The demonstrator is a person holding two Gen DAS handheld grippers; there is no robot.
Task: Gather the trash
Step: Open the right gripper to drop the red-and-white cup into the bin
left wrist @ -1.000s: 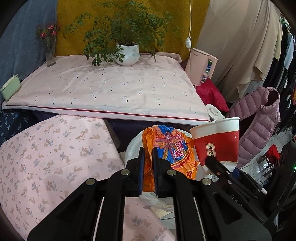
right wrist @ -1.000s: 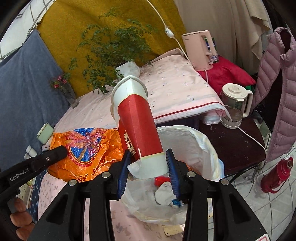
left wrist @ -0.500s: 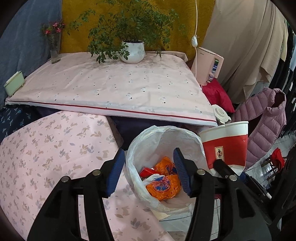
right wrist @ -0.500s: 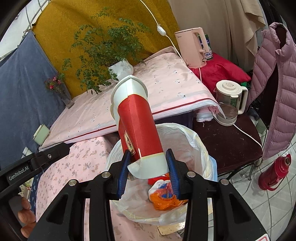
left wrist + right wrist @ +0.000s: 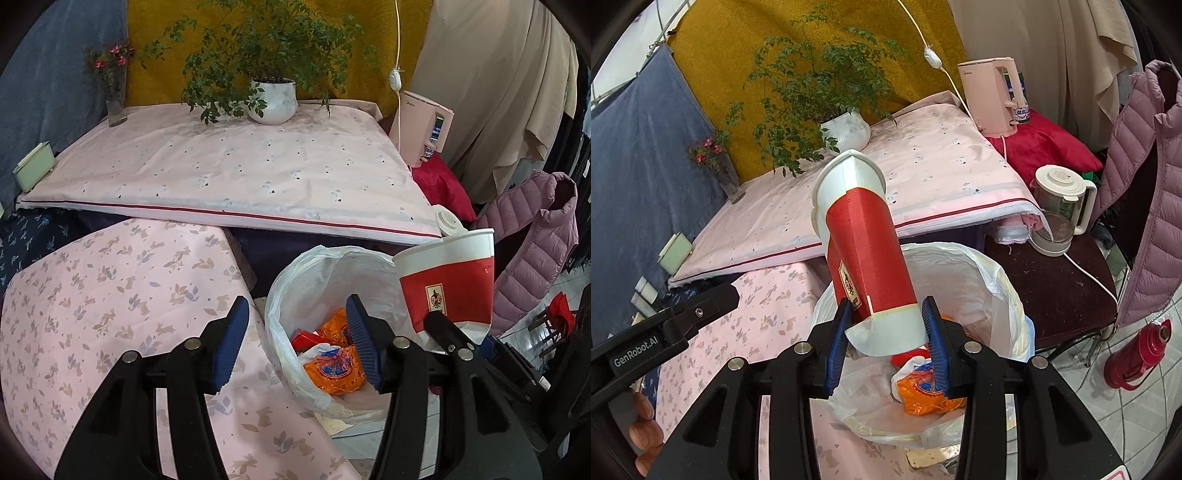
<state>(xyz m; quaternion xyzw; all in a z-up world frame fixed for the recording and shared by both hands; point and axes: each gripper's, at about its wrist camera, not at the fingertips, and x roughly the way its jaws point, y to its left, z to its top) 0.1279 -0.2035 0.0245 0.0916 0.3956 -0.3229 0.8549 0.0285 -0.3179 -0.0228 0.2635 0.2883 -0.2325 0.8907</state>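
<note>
Cup: I see the red-and-white paper cup point(image 5: 866, 254) pinched by its base between my right jaws, tilted with the mouth up and away, above the bin's rim; its wall is creased.
Right gripper point(image 5: 886, 345): blue pads point(image 5: 932, 339) press both sides of the cup base.
Wrapper: orange-and-blue snack wrapper point(image 5: 334, 371) lies inside the bin among other scraps, free of either gripper.
Left gripper point(image 5: 295, 343): jaws spread with nothing between them, having just been opening within the last second; I hold it above the bin's near-left rim.
Bin: trash bin with a white plastic liner point(image 5: 295, 291), standing just beside the floral-cloth surface.
Near surface: pink leaf-print cloth point(image 5: 110, 295), left of the bin.
Far surface: pink sheet with a red stripe point(image 5: 240, 177), carrying a potted plant point(image 5: 271, 99) and a small flower vase point(image 5: 116, 99).
Right side: pink kettle point(image 5: 995, 96) on a red cushion point(image 5: 1045, 147); white blender jug point(image 5: 1060, 206) on a dark stool; mauve padded jacket point(image 5: 1148, 192); red thermos point(image 5: 1137, 358) on the tiled floor.
Hand: fingers point(image 5: 642, 424) under the left gripper's body, lower left of the right view.
</note>
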